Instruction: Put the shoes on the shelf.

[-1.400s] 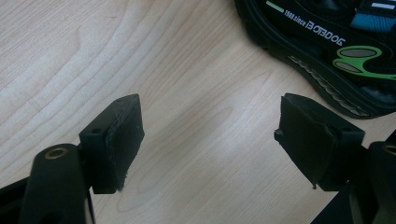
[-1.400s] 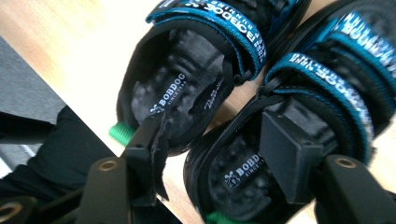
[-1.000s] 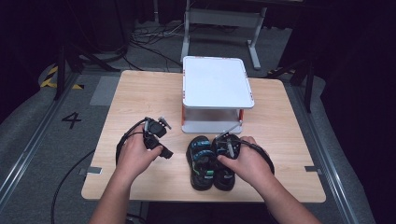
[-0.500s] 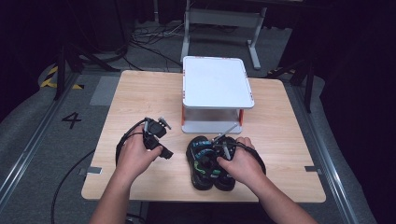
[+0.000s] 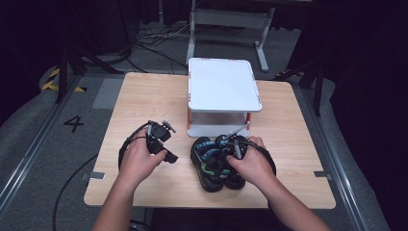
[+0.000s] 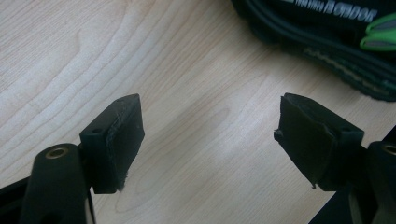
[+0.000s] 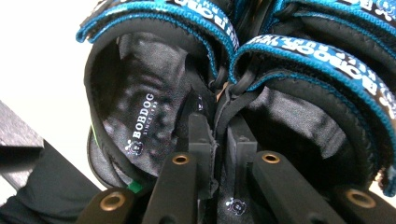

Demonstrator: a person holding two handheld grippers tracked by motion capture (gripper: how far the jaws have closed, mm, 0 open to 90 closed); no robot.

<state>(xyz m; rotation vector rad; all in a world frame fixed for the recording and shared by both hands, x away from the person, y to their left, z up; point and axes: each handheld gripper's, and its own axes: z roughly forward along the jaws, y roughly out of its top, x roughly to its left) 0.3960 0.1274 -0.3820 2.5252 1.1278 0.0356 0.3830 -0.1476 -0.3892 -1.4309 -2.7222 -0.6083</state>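
Here, high view: a pair of black sandals (image 5: 214, 163) lies side by side on the wooden table (image 5: 144, 101), just in front of a white two-tier shelf (image 5: 223, 91). Long axes run toward the shelf, heels toward the person. Right gripper (image 5: 234, 147) sits on top of the pair; left gripper (image 5: 161, 139) rests apart, to their left.

Left gripper view: left gripper (image 6: 208, 135) jaws spread wide, nothing between them, bare table (image 6: 93, 46) below. One sandal's edge (image 6: 327, 37) at upper right, so the pair lies ahead and to its right.

Right gripper view: right gripper (image 7: 218, 140) jaws pinched nearly together on the adjoining inner walls of the two sandals (image 7: 140, 116), holding both at once. Blue-trimmed straps arch above. Right hand is plainly the nearer; judged ready to lift toward the shelf.
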